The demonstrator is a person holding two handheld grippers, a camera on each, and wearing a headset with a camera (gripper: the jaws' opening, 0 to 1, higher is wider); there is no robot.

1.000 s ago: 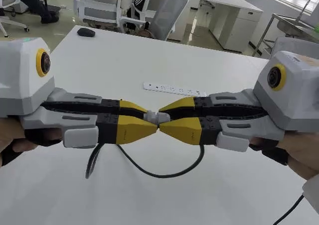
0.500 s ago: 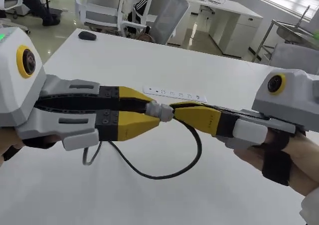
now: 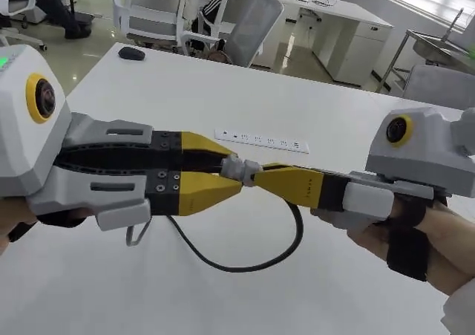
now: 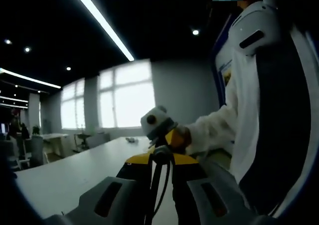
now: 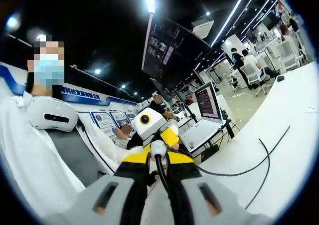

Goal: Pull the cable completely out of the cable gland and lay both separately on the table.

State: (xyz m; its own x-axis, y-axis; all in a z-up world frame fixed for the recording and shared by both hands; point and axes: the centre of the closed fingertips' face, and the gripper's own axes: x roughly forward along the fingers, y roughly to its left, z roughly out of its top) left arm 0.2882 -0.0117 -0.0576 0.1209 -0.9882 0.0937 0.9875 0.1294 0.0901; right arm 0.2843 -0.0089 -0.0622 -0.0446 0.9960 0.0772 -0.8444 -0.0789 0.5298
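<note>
The white surface takes up most of the head view, with a power strip lying on it beyond the work. Above it the two grippers meet nose to nose. The left gripper comes in from the left and the right gripper from the right, their tips almost touching.

The black cable leaves from under the right jaws, sags in a wide loop toward the person and runs back under the left gripper. Whether the loop rests on the surface or hangs just clear cannot be told. In both gripper views a black strand runs back between that gripper's own jaws.

The gland, a small pale grey fitting, sits at the meeting point. The left jaws are closed around it. The right jaws are closed on the cable just beside it, and in the right gripper view it shows as a pale round knob at the jaw tips.

Gland and cable lie on one line with both grippers, running left to right. The pull should therefore go straight along that line, the hands drawing apart. The cable is not yet out, and nothing is laid down.
</note>
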